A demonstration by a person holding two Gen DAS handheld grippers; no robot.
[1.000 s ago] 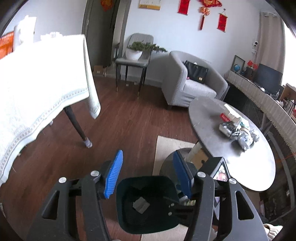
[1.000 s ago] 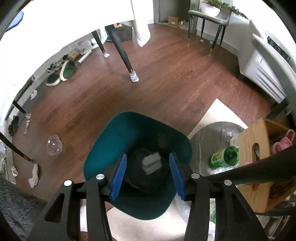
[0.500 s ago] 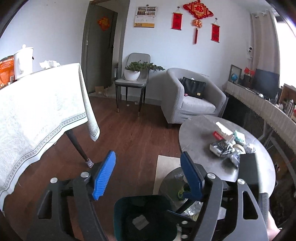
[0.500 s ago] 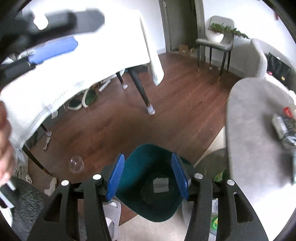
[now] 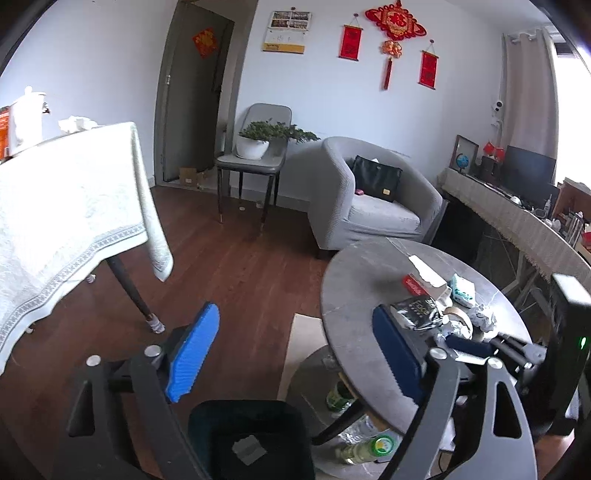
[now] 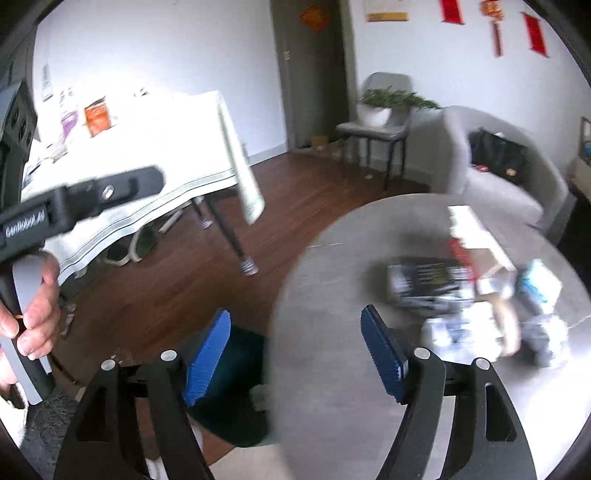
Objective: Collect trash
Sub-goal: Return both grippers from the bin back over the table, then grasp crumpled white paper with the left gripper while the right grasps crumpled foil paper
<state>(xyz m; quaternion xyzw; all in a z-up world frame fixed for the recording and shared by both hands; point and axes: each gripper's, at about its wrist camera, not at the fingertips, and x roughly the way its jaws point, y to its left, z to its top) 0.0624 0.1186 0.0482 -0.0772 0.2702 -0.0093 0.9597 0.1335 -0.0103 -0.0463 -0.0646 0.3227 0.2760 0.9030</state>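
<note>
Jaws of left gripper (image 5: 291, 354) and right gripper (image 6: 295, 354) opening — both empty.

Lived-in home, living and dining room in one.

Furnished with a grey upholstered tub armchair (image 5: 373, 206), a round grey stone-topped coffee table (image 5: 354, 291), a dining table under a white lace-edged tablecloth (image 5: 66, 221); floored in dark wood planks (image 5: 236, 273); hung with red festive wall ornaments (image 5: 393, 27).

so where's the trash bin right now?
Left wrist view: the dark green trash bin sits on the floor at bottom centre, just left of the round grey table.
</note>
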